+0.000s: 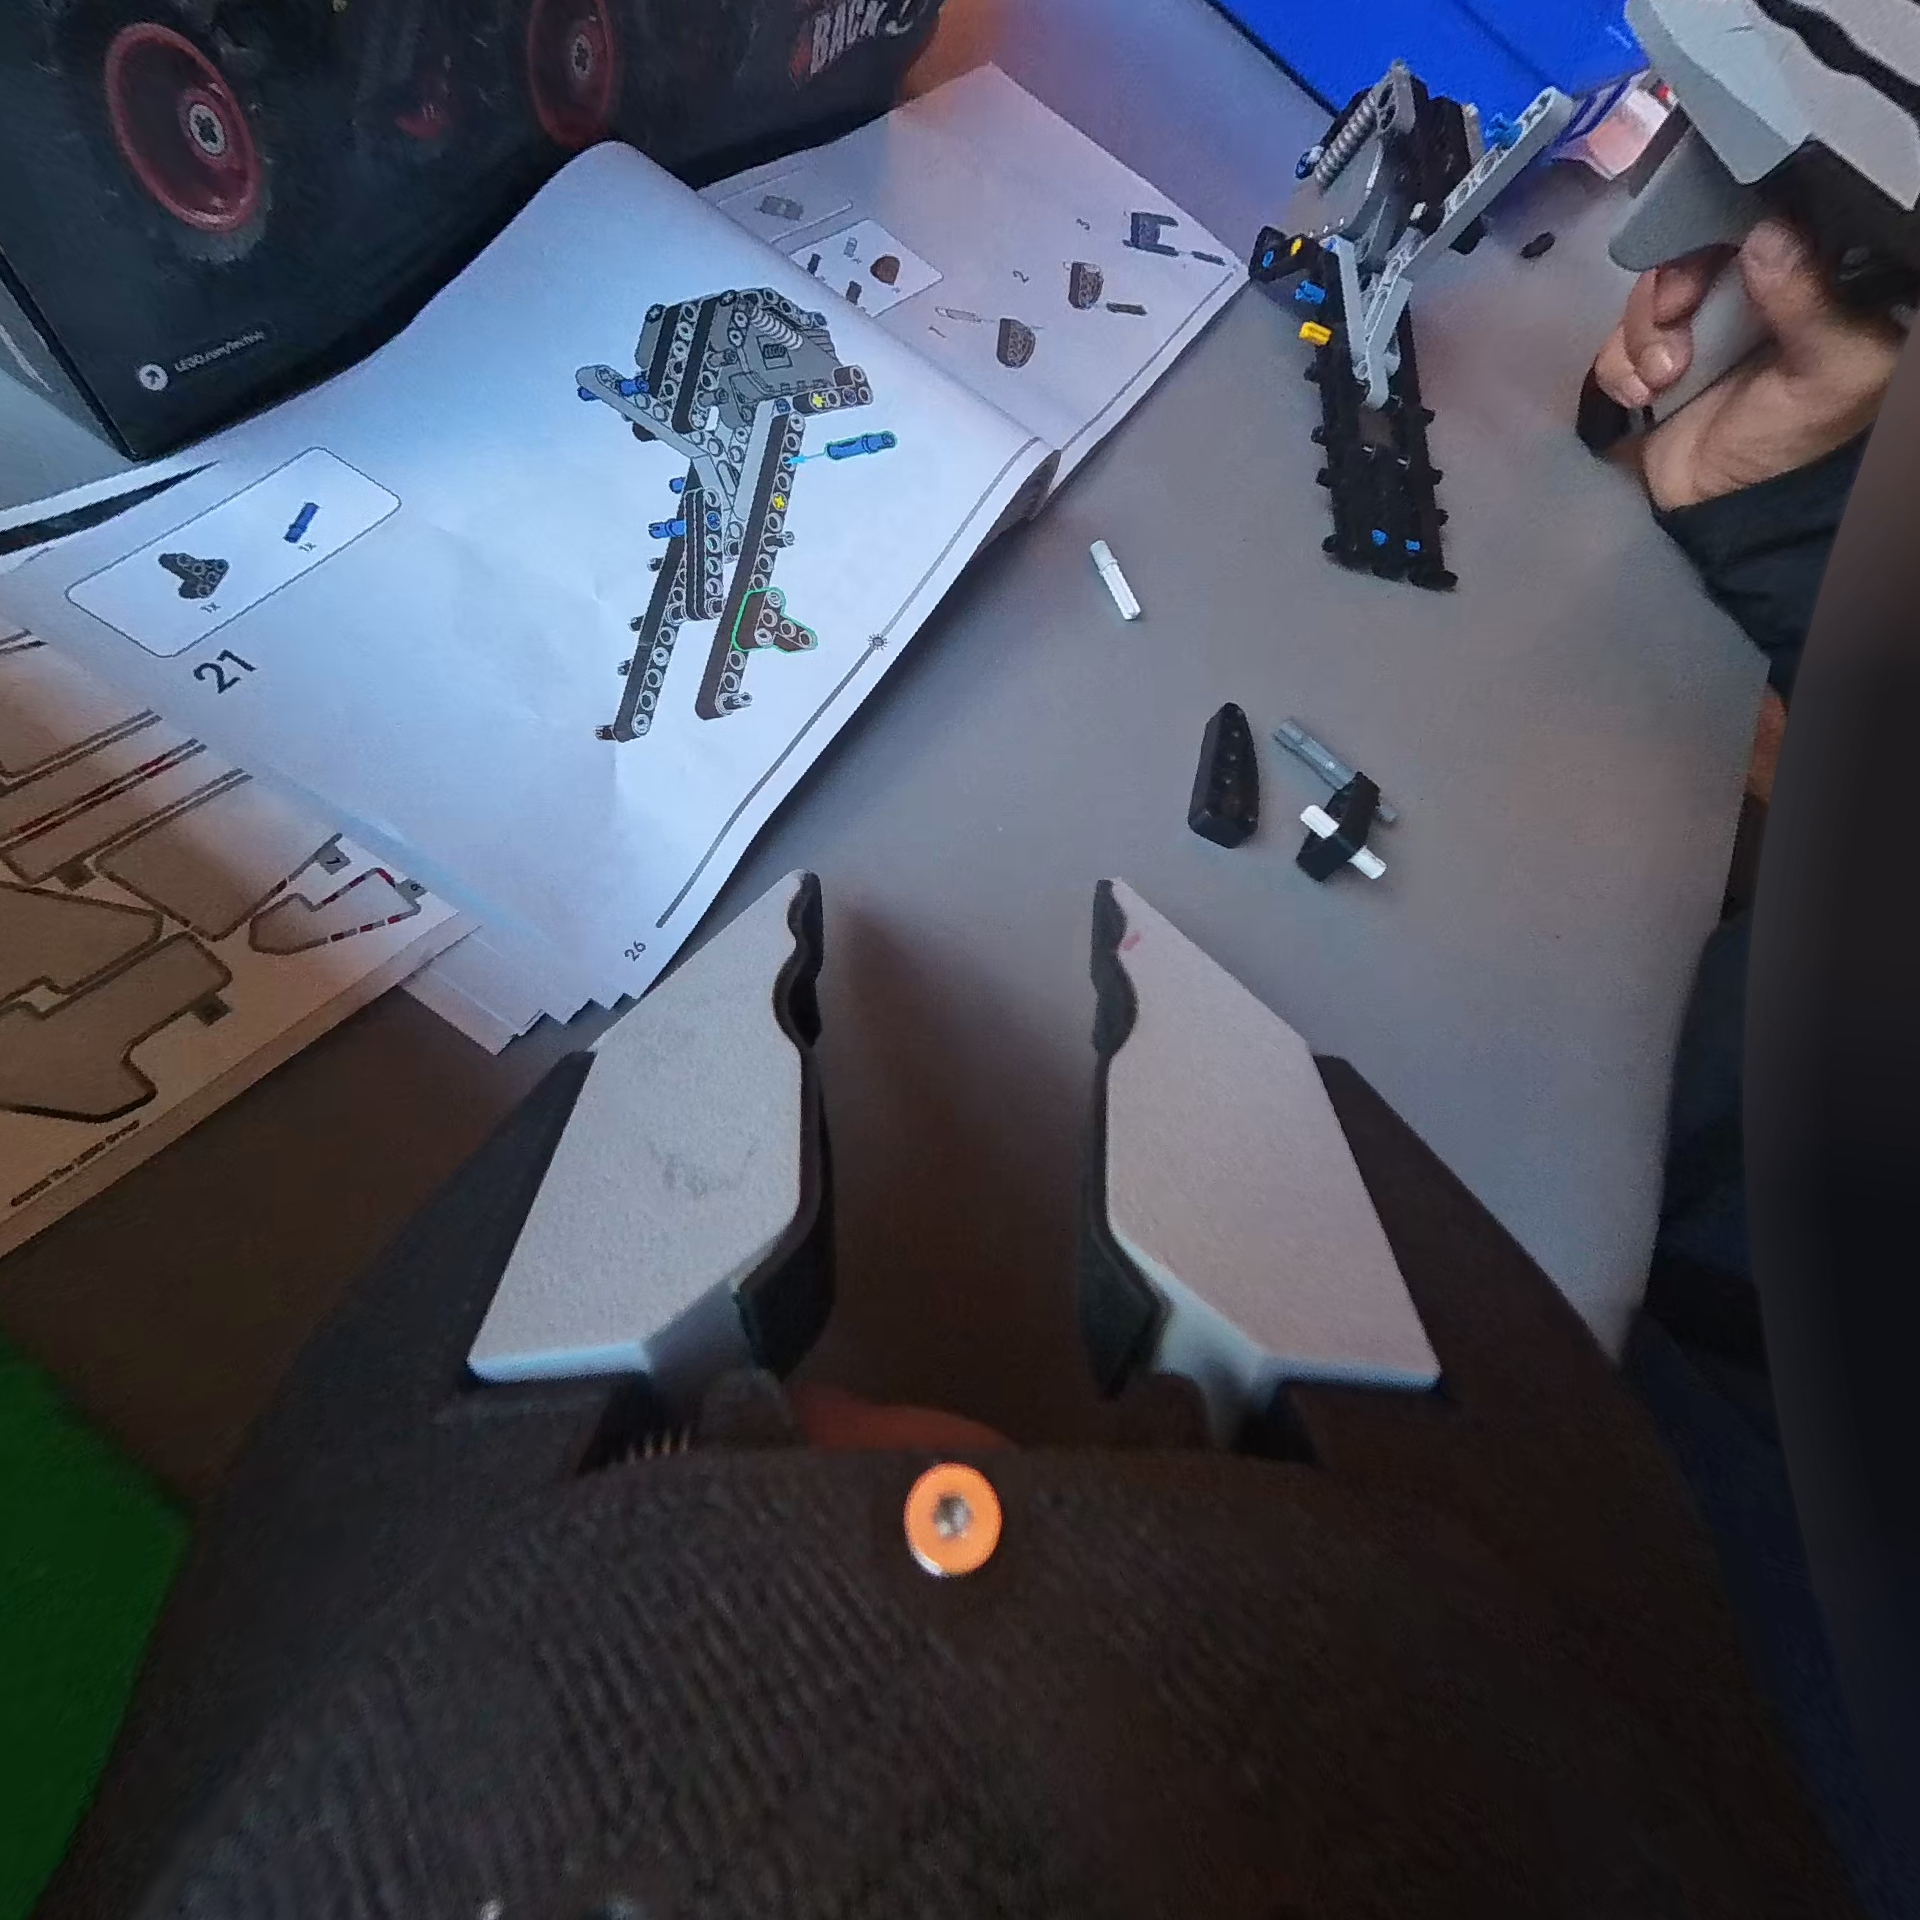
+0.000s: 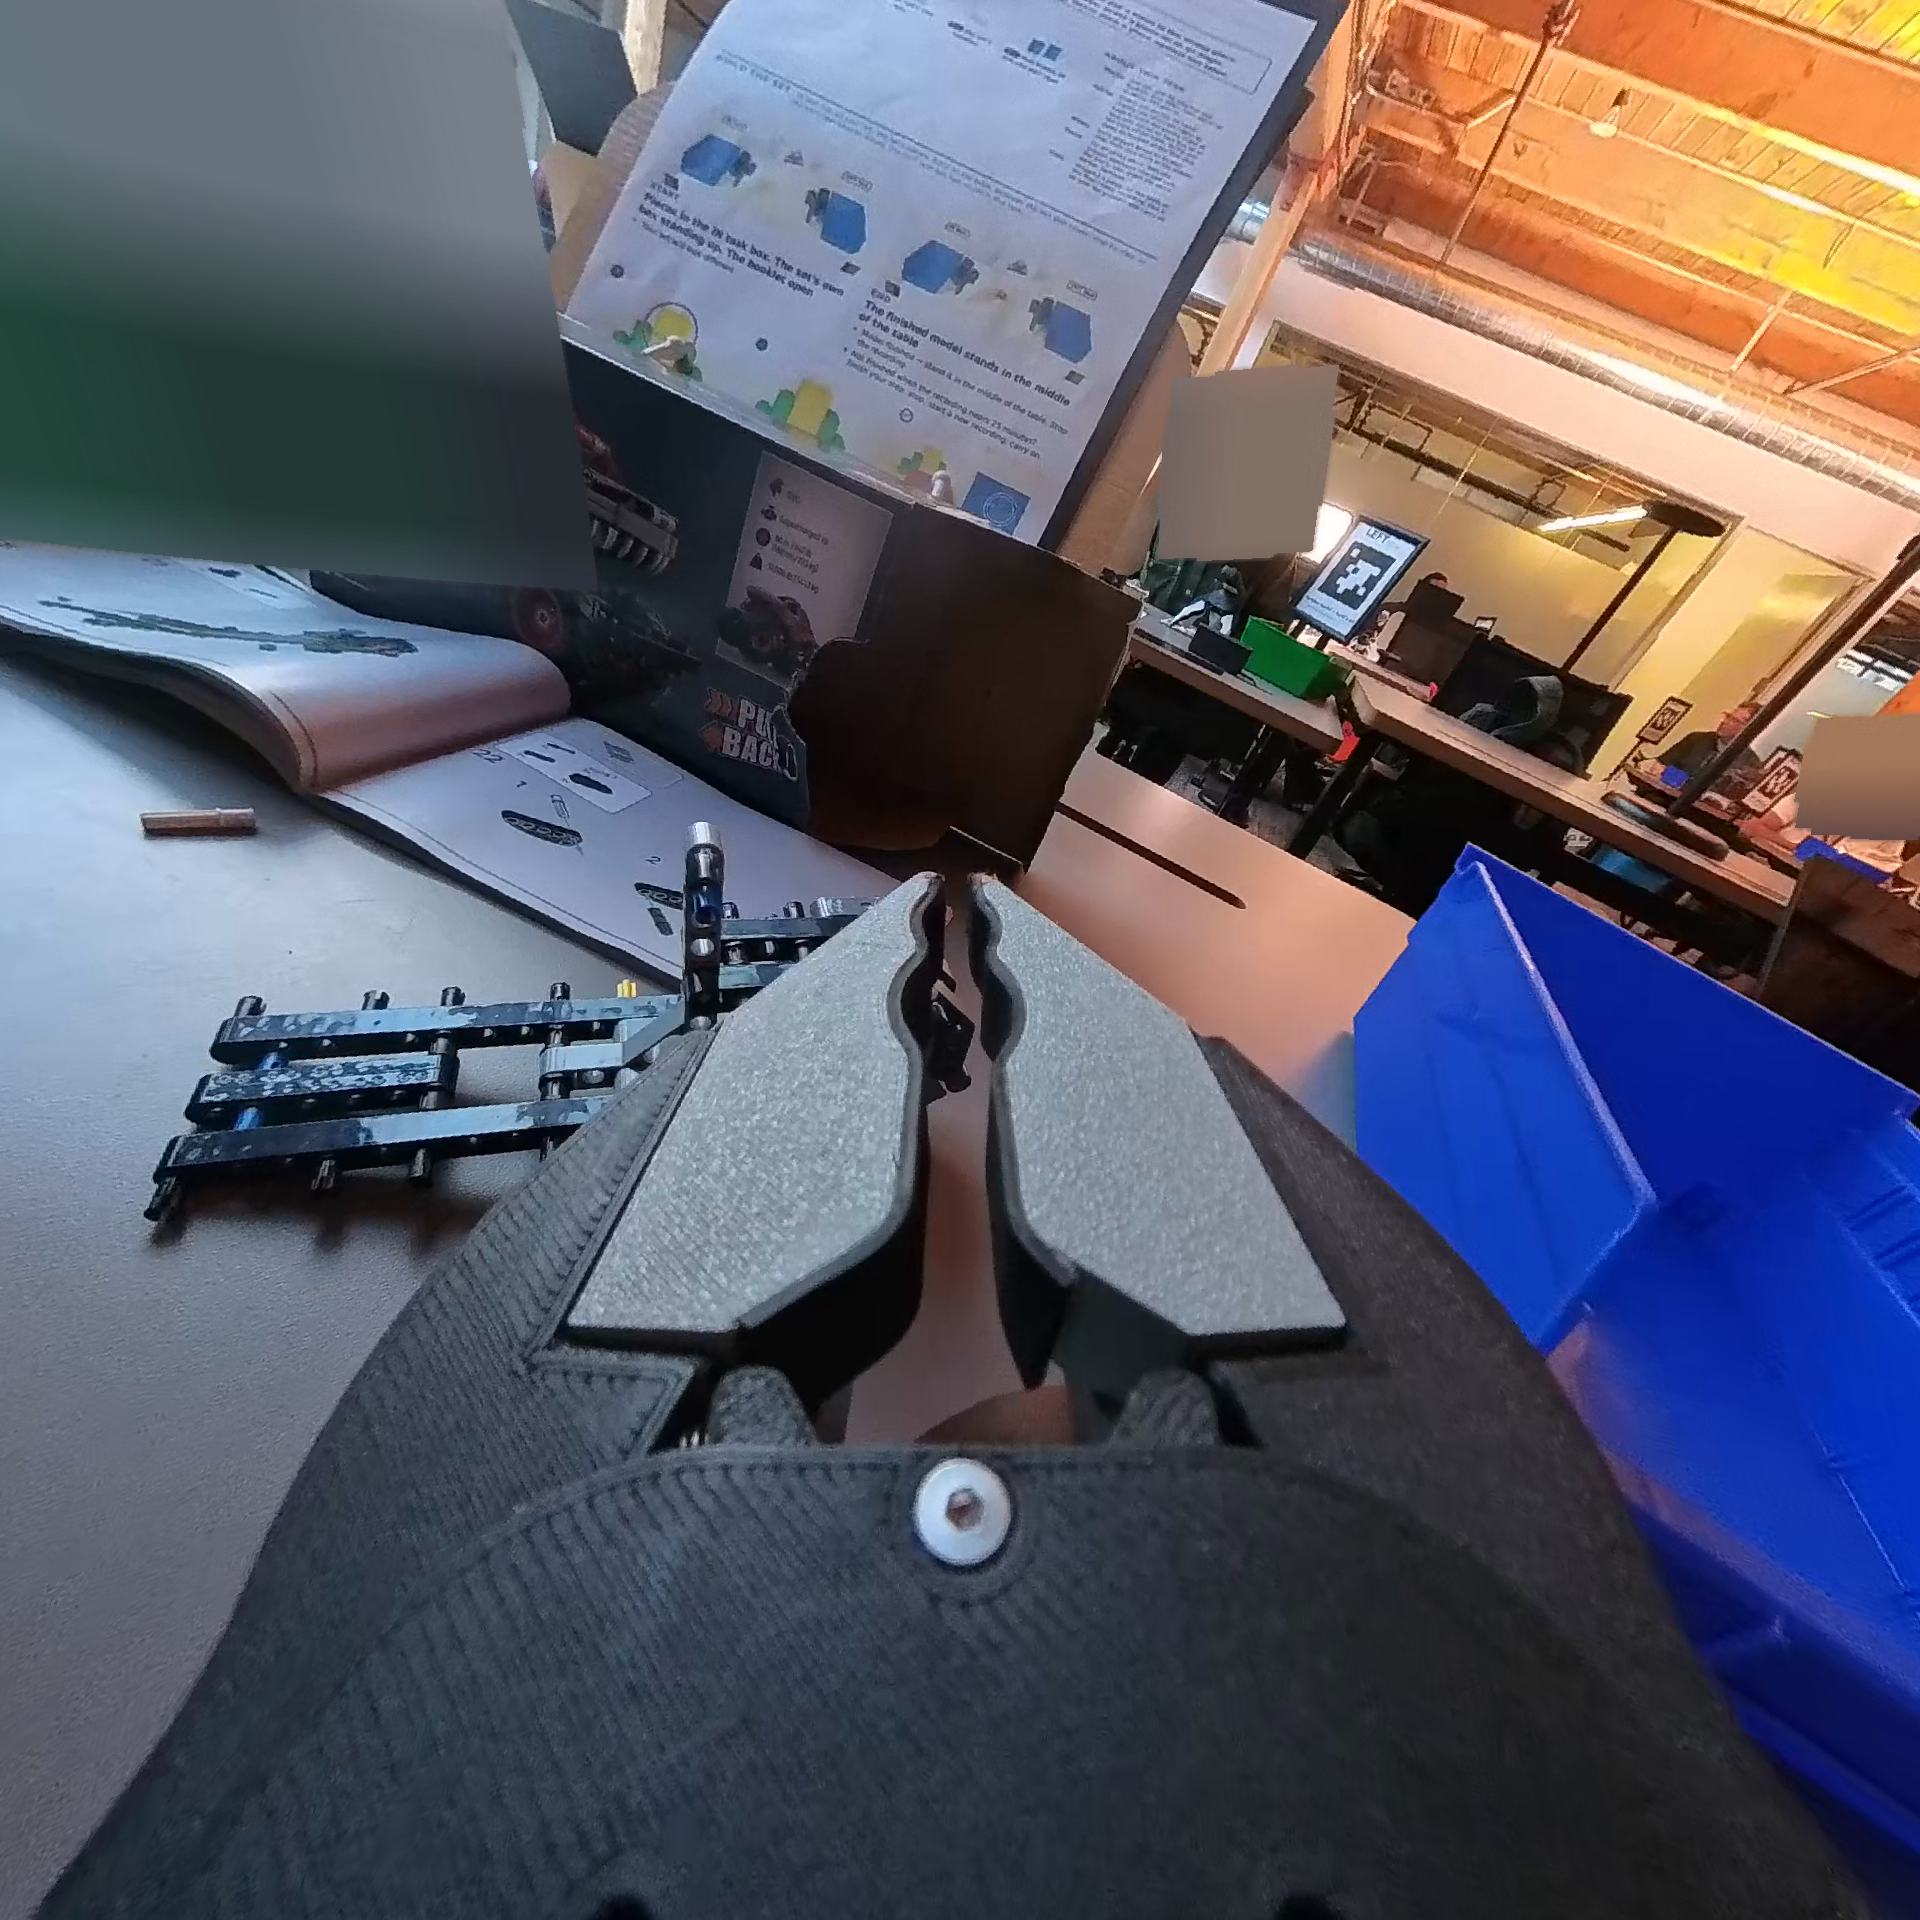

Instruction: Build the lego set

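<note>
1. Where the grey table (image 1: 1039,748) fills the middle of the left wrist view, it carries everything else, and the same surface runs along the left side of the right wrist view.
2. The dark set box (image 1: 312,156), printed with red-wheeled trucks, stands in the upper left of the left wrist view; a blue bin (image 2: 1621,1122) sits at the right of the right wrist view.
3. The open instruction booklet (image 1: 499,499) lies at centre left, its page showing a drawn frame of beams.
4. The lego frame (image 1: 1371,343) lies in the upper right of the left wrist view: long black studded beams side by side, joined by grey angled beams, with blue pins and a few yellow ones, and a taller grey-and-black block at its far end. In the right wrist view it lies at centre left, just beside the fingers.
5. The left gripper (image 1: 951,894) hangs low in its view with its jaws wide apart and nothing between them.
6. The right gripper (image 2: 956,888) has its tips nearly together; a small black part (image 2: 948,1029) sits between the fingers, pinched there.
7. Loose pieces lie right of centre in the left wrist view: a black triangular piece (image 1: 1226,774), a black connector on a white axle (image 1: 1340,831), a grey axle (image 1: 1320,753), and a white pin (image 1: 1115,580) farther up.
</note>
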`<act>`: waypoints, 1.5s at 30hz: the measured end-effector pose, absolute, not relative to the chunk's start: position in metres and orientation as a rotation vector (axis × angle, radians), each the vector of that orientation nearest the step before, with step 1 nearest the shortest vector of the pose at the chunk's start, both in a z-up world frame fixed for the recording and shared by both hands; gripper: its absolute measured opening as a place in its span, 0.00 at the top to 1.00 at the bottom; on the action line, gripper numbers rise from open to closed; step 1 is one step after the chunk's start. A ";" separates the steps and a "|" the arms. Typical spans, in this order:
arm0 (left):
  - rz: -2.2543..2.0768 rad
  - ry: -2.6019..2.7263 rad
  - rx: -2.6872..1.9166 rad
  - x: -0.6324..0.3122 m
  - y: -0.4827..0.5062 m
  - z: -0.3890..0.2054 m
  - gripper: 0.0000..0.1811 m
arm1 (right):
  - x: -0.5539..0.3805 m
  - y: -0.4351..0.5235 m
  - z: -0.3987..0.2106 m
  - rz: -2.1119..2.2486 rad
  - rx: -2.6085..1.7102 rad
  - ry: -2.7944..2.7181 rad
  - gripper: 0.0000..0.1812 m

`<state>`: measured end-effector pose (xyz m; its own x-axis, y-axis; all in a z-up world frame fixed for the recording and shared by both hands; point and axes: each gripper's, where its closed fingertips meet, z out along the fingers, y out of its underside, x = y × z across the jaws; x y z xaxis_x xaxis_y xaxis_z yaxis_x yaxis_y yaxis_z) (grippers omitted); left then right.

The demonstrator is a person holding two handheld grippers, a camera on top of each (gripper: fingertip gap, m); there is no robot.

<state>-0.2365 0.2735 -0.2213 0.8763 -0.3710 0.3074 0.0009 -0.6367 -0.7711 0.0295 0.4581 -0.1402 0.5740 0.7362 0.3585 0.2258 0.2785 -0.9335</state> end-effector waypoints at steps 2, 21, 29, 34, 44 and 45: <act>-0.566 0.266 -2.203 -0.236 0.274 -0.221 0.73 | 0.029 0.458 -0.141 0.418 -1.279 -0.952 1.00; -0.564 0.266 -2.205 -0.236 0.273 -0.222 0.73 | 0.028 0.457 -0.140 0.415 -1.273 -0.959 1.00; -0.563 0.266 -2.206 -0.236 0.273 -0.222 0.73 | 0.028 0.457 -0.140 0.421 -1.271 -0.960 1.00; -0.555 0.274 -2.215 -0.236 0.273 -0.223 0.73 | 0.024 0.453 -0.140 0.413 -1.242 -0.995 1.00; -0.485 0.325 -2.231 -0.232 0.273 -0.227 0.73 | 0.022 0.438 -0.126 0.414 -1.148 -1.005 1.00; -0.483 0.328 -2.228 -0.231 0.273 -0.226 0.73 | 0.023 0.435 -0.124 0.411 -1.129 -1.005 1.00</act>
<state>-0.2307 0.2733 -0.2261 0.8929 -0.3858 0.2323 -0.0741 -0.6347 -0.7692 0.0226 0.4348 -0.1237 0.5216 0.7226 0.4536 0.1981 0.4146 -0.8882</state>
